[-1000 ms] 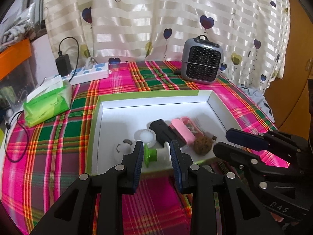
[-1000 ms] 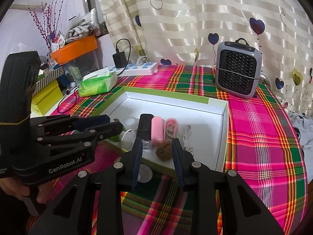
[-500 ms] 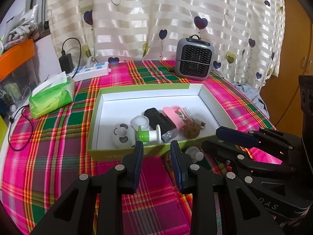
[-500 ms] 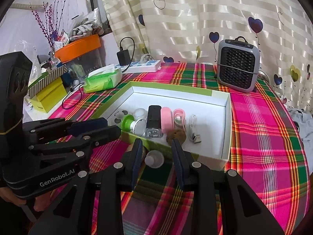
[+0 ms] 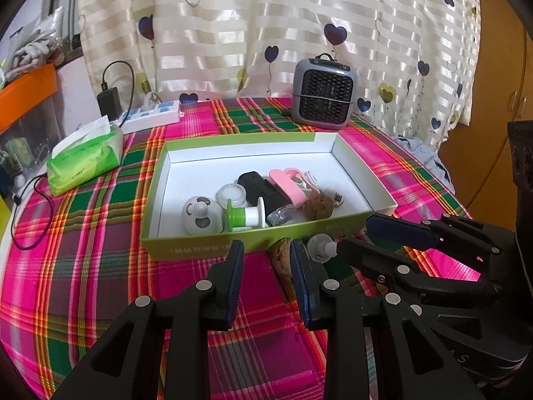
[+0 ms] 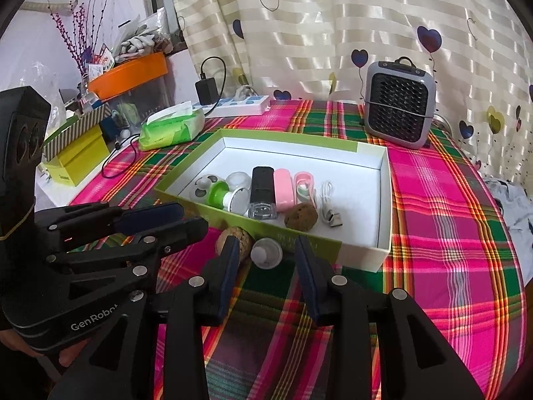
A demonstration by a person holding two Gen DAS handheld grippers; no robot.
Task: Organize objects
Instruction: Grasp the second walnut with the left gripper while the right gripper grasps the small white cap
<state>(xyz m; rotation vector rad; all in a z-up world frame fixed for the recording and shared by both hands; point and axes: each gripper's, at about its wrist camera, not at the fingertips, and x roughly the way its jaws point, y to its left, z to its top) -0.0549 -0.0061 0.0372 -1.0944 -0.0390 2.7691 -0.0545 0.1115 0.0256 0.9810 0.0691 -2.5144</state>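
Observation:
A green box with a white inside [image 5: 253, 246] [image 6: 383, 200] sits on the plaid cloth. It holds a white smiley ball [image 5: 200, 215], a green-and-white spool [image 5: 245, 215] [image 6: 221, 195], a black device [image 5: 263, 188] [image 6: 262, 186], a pink case [image 5: 288, 185] [image 6: 284, 190], a brown ball [image 5: 318, 205] [image 6: 300, 216] and a white cable [image 6: 328, 206]. In front of the box lie a brown woven ball [image 5: 281, 256] [image 6: 246, 238] and a small grey cap [image 5: 318, 248] [image 6: 266, 253]. My left gripper [image 5: 266, 260] is open and empty, just left of the woven ball. My right gripper [image 6: 266, 256] is open around the grey cap.
A grey mini heater [image 5: 323, 98] [image 6: 399, 113] stands behind the box. A green tissue pack [image 5: 83, 160] [image 6: 171, 130], a white power strip [image 5: 150, 116] with a black charger, and cables lie at the left. Yellow and orange bins [image 6: 80, 156] stand beyond the table's left edge.
Both grippers have pulled back from the box toward me. The green spool, earlier between my left fingers, now lies in the box. The woven ball and grey cap have come into view.

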